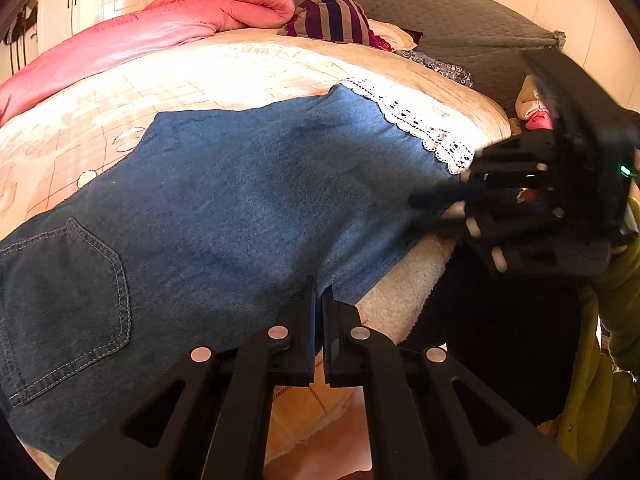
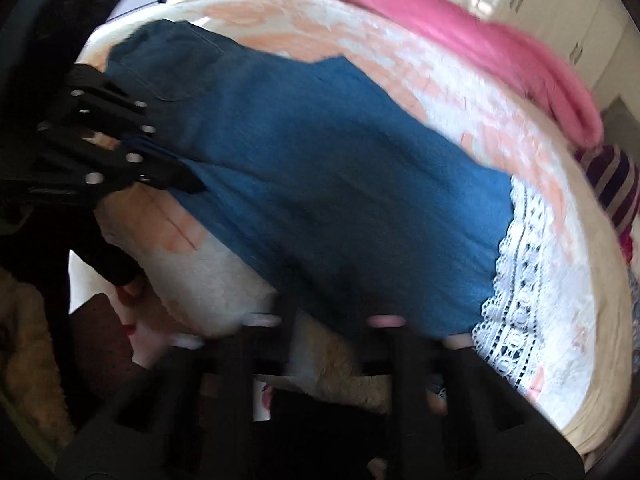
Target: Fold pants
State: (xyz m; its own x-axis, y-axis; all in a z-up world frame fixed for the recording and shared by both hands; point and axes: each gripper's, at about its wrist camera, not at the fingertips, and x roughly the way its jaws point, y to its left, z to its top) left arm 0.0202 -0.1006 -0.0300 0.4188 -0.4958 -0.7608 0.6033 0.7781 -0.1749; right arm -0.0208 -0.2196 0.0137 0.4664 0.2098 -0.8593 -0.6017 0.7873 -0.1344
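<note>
The left gripper point(image 1: 319, 300) has its two black fingers nearly closed, pinching the near edge of the jeans point(image 1: 240, 184). The right gripper point(image 1: 424, 204) is blurred; its fingers look closed at the same edge near the hem, but I cannot tell if it holds cloth. One pair of blue denim jeans lies flat across the bed point(image 1: 248, 68), one stitched pocket point(image 1: 72, 304) and white lace hem point(image 1: 416, 128) showing. One pink quilt point(image 1: 168, 20) is behind

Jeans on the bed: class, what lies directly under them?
The jeans lie on a peach-and-white patterned blanket, with white lace trim at their hem. Whatever the denim covers is hidden.
</note>
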